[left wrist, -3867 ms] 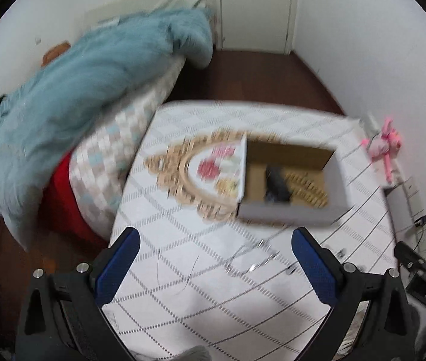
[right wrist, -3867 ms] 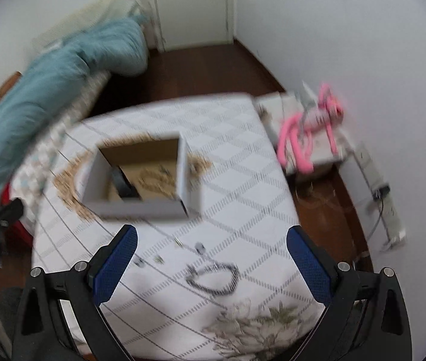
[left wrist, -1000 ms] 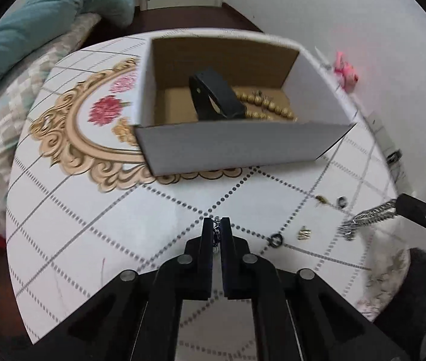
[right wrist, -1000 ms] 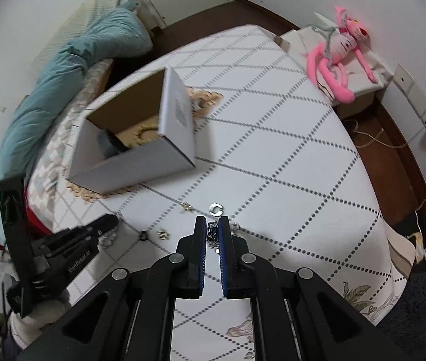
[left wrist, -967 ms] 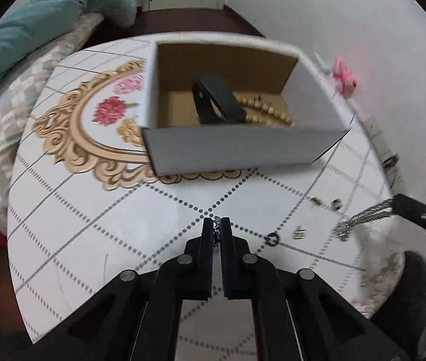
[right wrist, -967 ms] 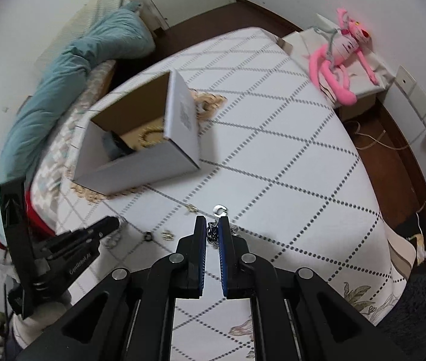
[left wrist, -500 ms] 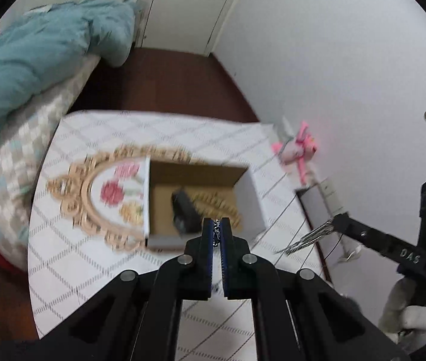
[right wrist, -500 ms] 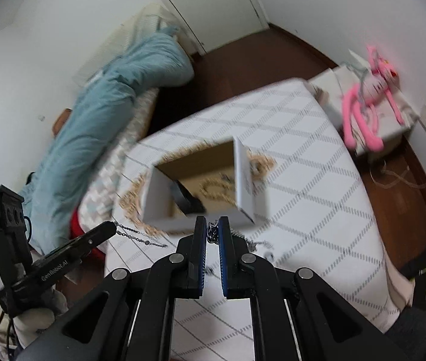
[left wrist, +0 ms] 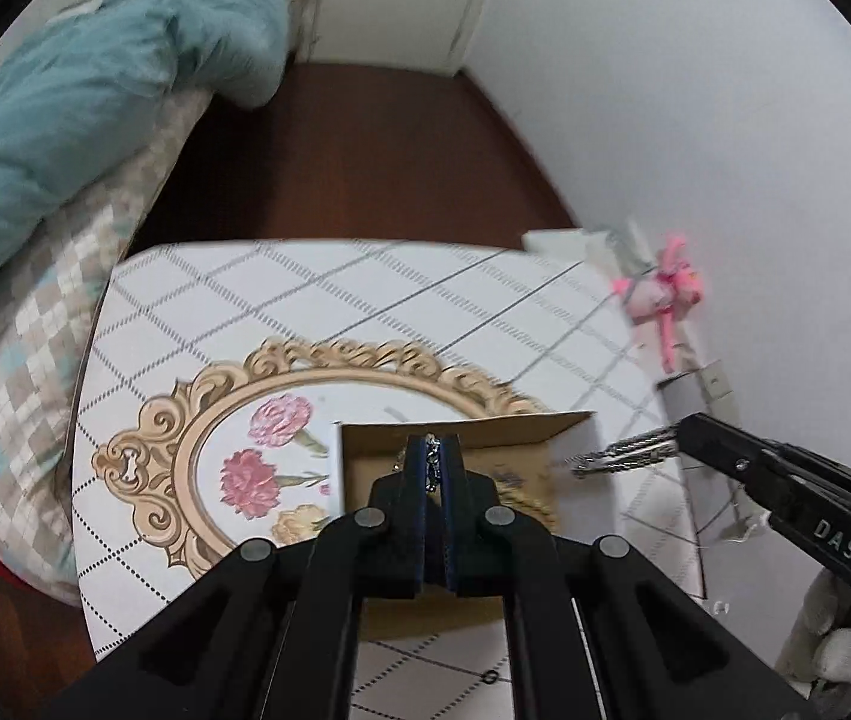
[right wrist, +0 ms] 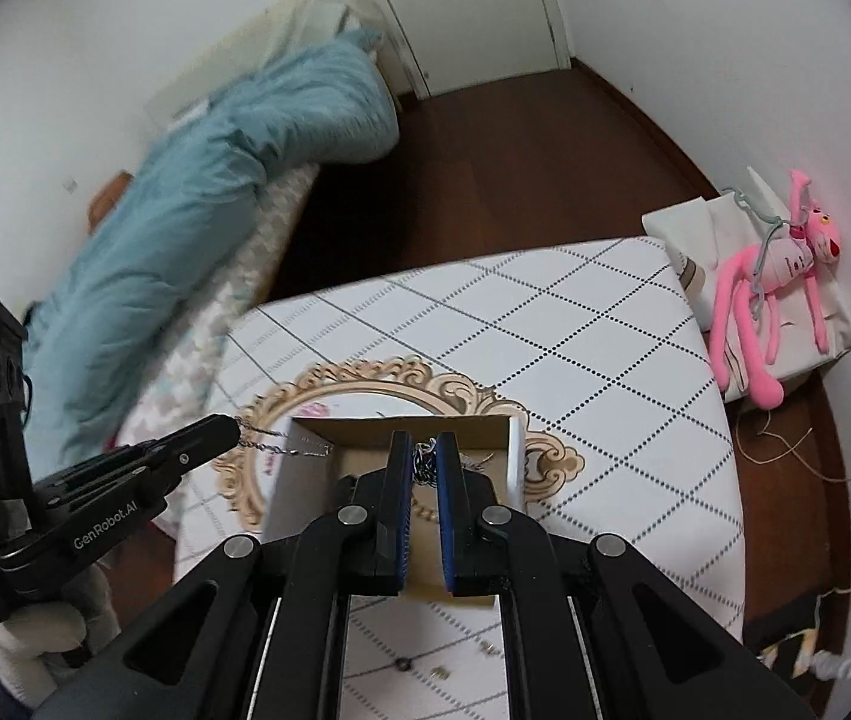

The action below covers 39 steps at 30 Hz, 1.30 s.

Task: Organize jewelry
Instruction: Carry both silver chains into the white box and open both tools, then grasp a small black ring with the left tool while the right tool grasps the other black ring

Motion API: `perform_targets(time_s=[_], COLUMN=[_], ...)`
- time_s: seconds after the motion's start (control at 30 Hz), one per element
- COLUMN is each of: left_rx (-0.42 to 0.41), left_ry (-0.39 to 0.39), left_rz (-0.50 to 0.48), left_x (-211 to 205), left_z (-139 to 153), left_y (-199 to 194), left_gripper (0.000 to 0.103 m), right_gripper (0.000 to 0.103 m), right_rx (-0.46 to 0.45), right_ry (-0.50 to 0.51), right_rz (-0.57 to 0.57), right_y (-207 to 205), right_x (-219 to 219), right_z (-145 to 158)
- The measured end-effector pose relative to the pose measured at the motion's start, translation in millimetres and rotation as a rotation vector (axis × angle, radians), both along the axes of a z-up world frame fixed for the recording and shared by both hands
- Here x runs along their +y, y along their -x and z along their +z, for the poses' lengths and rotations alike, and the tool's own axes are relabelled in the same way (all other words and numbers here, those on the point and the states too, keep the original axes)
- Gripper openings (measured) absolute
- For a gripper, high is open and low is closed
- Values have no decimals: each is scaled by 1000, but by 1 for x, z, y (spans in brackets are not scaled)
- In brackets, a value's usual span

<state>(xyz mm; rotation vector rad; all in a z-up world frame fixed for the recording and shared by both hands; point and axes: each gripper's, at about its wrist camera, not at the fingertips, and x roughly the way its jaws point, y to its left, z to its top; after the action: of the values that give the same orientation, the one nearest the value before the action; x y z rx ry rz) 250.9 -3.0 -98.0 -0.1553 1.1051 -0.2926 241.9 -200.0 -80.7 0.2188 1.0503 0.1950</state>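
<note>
Left tongs (left wrist: pixel 436 468) pinched shut on thin silver chain (right wrist: pixel 281 447); right tongs (right wrist: pixel 423 471) gripped chunky silver chain bracelet (right wrist: pixel 423 463), jaws slightly parted. Both hung over open cardboard box (right wrist: pixel 512 468) mid-desk (right wrist: pixel 605 360). Beyond: bare desk, dark floor (right wrist: pixel 515 168).

A pink plush toy (right wrist: pixel 779 294) lies beside the teal blanket's (right wrist: pixel 203 192) bed.

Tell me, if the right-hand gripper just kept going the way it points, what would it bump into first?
Most likely the inside of the cardboard box. The right gripper, parted slightly around a silver chain, hangs over the open top, pointing down into it. Depth is unclear, so the beaded jewelry lying inside may come first.
</note>
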Motion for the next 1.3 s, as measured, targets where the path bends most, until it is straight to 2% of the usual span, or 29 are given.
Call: perform_targets(time_s=[0.1,0.2,0.27,0.3,0.33,0.37,0.43,0.5,0.57,0.6,0.63,0.7,0.77,0.83,0.93,1.3], left_rx=[75,83,97,100,93,85,69,63,53,49,46,48,47,32,11,-103], left_ry=[-36,-78,-111,-123,-132,-143,-164,-193,-224,-237,-246,-261,-281,-293,-300,-273], left_rz=[30,60,87,101,115,134,162,177,186,188,189,184,181,180,179,197], left_x=[3,5,7,9,11,14,18,20,19,18,17,15,12,10,8,5], left_z=[-18,-26,-30,-31,-32,-32,-33,-37,-42,-44,-47,-53,-56,-56,-52,-15], left_y=[-13,-17,-18,-18,-18,-17,-14,-9,-2,2,7,15,22,30,38,86], left_gripper=[5,9,22,43,54,72,74,74,82,90,96,102,103,103,103,103], right_gripper=[8,9,9,10,13,18,44,56,57,64,80,95,96,102,103,103], right_rx=[59,126,165,170,171,170,161,147,139,133,130,130,134,134,117,-1], right_ry=[27,58,87,93,102,107,134,160,207,230,250,285,318,323,329,325], right_rz=[24,28,30,29,24,19,11,4,-5,-8,-11,0,2,-8,-31,-77], right_y=[-19,-35,-43,-44,-43,-43,-40,-32,-21,-16,-10,2,10,18,27,75], right_x=[5,8,10,11,11,10,10,8,8,8,8,12,14,14,11,7], right_z=[-19,-38,-49,-52,-54,-55,-57,-59,-61,-63,-65,-72,-78,-82,-81,-44])
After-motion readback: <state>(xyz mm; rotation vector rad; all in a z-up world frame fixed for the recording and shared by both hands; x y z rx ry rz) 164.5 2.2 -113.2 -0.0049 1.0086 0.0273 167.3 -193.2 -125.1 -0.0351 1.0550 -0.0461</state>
